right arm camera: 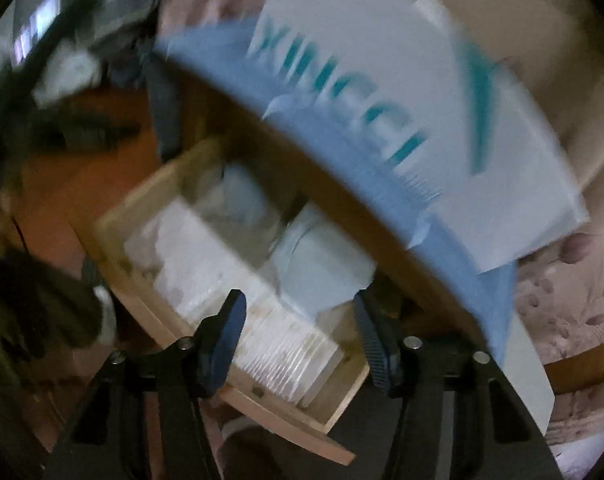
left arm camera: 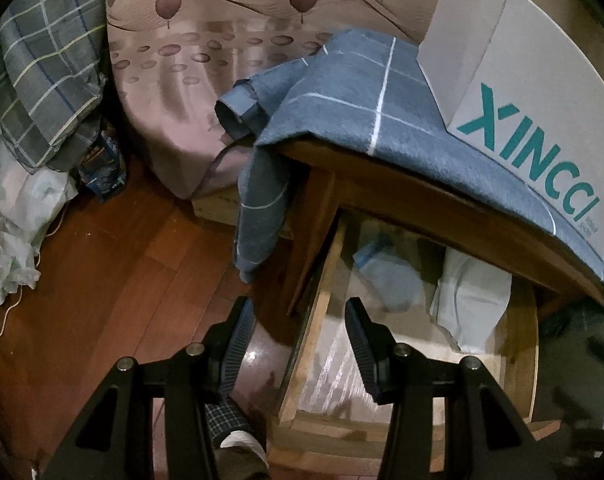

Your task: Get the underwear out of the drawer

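Just ahead of my left gripper [left arm camera: 300, 344] I see the drawer [left arm camera: 322, 320] in pale, unvarnished-looking wood with a ribbed, shiny plastic liner [left arm camera: 334, 372] on its bottom, and soft pale-blue cloth underwear [left arm camera: 390, 280] lying matt on it. Left of that gripper the floor [left arm camera: 122, 280] is glossy reddish wood. Above, matt blue checked cloth [left arm camera: 342, 100] drapes the surface under a smooth grey cardboard box [left arm camera: 542, 92].

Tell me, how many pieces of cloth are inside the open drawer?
2 that I can see. A blue piece lies toward the drawer's left side, and a pale piece sits at its right, partly under the tabletop. More may hide farther back in the shadow.
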The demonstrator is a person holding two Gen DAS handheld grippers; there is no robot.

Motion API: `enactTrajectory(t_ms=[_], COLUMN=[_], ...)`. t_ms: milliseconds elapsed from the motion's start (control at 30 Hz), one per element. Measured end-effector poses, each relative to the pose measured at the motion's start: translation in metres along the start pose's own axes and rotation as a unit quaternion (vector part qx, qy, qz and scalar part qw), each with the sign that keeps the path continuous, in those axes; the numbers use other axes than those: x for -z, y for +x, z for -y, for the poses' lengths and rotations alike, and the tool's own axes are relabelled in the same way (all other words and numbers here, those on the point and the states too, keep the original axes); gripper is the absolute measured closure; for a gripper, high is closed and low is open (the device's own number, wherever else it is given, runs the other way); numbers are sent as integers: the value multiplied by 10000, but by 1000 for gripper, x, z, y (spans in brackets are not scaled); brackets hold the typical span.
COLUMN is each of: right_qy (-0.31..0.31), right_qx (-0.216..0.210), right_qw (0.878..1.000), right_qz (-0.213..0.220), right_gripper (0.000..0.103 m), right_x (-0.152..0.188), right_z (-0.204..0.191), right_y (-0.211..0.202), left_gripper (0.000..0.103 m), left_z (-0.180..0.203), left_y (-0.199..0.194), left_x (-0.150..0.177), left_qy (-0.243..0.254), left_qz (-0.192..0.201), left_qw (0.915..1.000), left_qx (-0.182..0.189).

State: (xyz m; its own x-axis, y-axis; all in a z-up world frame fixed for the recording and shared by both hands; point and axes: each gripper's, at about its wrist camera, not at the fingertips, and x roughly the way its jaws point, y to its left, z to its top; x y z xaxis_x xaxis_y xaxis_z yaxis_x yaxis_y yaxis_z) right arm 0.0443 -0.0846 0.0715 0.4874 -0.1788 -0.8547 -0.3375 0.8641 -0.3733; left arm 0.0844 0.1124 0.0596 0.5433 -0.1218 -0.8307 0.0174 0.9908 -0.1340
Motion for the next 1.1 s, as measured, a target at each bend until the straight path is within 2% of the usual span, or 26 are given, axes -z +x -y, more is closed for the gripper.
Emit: enactTrajectory(t_ms=[233,300,500,667,933,1000,1100], right_qy=[-544,-776,-1175,-1408,-1111,-1215,-1278], right_qx=[197,321,537,645,645,799,766], right_qw=[9945,9900,9800,9727,9765,9750,9755], right_qz=[-870,-1132,-1511,-1731,-1730,-1680,-1618], right_gripper=[67,67,67,66,57,57,72], right_x=[-12,-15,-25,-28,-37,-34,-25], right_z=[-17,-26,-40,-50,-37,-35,-34], right_y=[95,121,173,200,207,208,209], left_gripper=[54,54,54,54,54,54,54], left_z=[-11,-13,-12,-7,-10,-12,-12], left_y=[1,2,3,8,10,10,9], left_x=[-1,-1,-2,0,-2,-3,-3], left_qy=[-197,-207,-181,-62,-153,-165,-191], left_qz=[-66,-99,-133,-229,-246,-246,-239], left_qw=[9998,9997,9997,9997,9995,9995,9995], left_qx=[35,25,59,111,133,119,126])
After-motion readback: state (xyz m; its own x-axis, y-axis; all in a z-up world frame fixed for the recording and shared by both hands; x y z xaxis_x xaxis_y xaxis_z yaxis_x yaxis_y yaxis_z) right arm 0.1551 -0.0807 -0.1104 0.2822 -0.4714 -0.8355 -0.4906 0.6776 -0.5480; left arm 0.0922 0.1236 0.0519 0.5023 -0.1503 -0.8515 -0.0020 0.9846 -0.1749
